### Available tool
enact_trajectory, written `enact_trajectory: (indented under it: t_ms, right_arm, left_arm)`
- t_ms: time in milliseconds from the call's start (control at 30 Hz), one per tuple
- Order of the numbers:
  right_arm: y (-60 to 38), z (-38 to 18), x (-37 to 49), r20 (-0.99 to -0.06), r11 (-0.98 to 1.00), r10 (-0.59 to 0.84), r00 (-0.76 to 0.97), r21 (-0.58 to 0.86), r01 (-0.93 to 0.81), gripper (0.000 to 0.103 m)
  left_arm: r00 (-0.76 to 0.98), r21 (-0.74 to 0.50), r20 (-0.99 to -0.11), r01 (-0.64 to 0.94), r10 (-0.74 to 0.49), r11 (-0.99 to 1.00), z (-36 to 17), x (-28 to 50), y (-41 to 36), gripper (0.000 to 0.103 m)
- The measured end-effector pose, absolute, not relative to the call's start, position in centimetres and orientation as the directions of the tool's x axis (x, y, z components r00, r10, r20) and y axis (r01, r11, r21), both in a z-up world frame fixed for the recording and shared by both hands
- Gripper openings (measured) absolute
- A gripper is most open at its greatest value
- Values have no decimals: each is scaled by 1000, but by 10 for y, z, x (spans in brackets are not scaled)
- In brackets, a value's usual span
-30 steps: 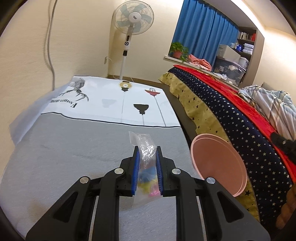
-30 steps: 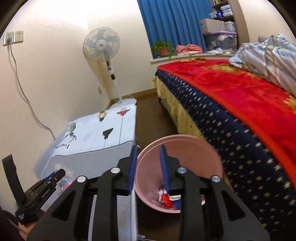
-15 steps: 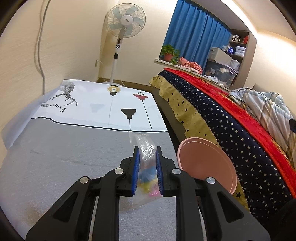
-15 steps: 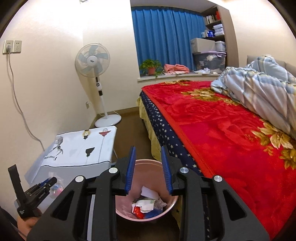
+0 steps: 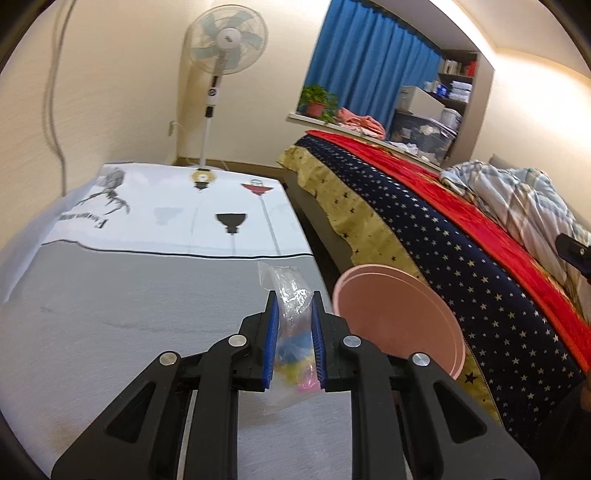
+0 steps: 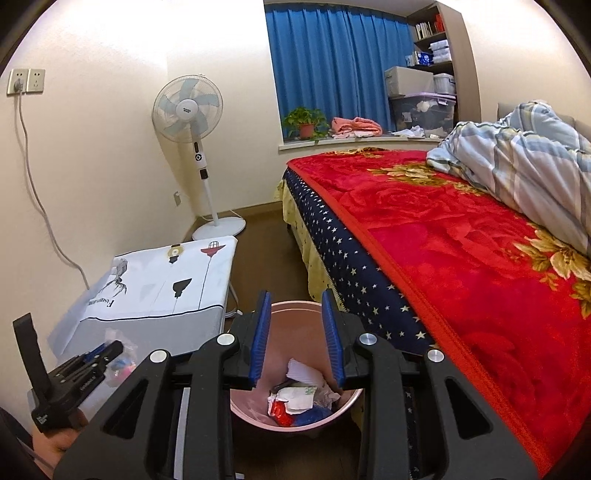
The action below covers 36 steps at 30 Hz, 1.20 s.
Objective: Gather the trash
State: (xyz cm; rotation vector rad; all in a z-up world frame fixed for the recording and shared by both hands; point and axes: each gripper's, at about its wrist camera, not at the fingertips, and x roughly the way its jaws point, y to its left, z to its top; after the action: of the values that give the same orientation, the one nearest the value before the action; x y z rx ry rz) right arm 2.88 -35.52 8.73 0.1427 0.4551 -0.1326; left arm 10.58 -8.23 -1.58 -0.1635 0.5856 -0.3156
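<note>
The left tongs (image 5: 293,339) clamp a clear plastic bag (image 5: 291,314) above the bench (image 5: 110,314). At 3 o'clock stands the pink bin (image 5: 399,325). The right tongs (image 6: 295,332) stand apart, empty, over it. Risk: the grip looks shallow, so the bag may slip short of the rim.

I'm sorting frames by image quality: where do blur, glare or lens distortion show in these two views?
Left wrist view: the wall cable is smeared, the ceiling light glares, and the bed edge bows. Right wrist view: sharp, with the upper left wall washed out and the pink bin dim.
</note>
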Motion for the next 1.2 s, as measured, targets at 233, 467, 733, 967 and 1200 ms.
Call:
enact_trajectory:
  t_ms: [233, 467, 733, 967, 1200]
  right_arm:
    - [-359, 74, 41, -469, 976, -119, 875, 106, 189, 44]
    - [-366, 59, 56, -501, 970, -176, 847, 57, 235, 70]
    - [-388, 47, 65, -548, 945, -213, 809, 95, 313, 91]
    - [-387, 46, 65, -551, 944, -216, 806, 93, 317, 94]
    - [-371, 52, 50, -532, 954, -211, 820, 70, 291, 98]
  left_arm:
    - [768, -203, -508, 333, -390, 921, -20, 115, -129, 17]
    - [732, -157, -517, 429, -444, 890, -29, 124, -183, 17]
    - [710, -145, -536, 455, -456, 879, -39, 133, -213, 45]
    - [725, -122, -537, 440, -432, 890, -34, 130, -206, 46]
    - [762, -101, -515, 402, -394, 910, -15, 110, -180, 63]
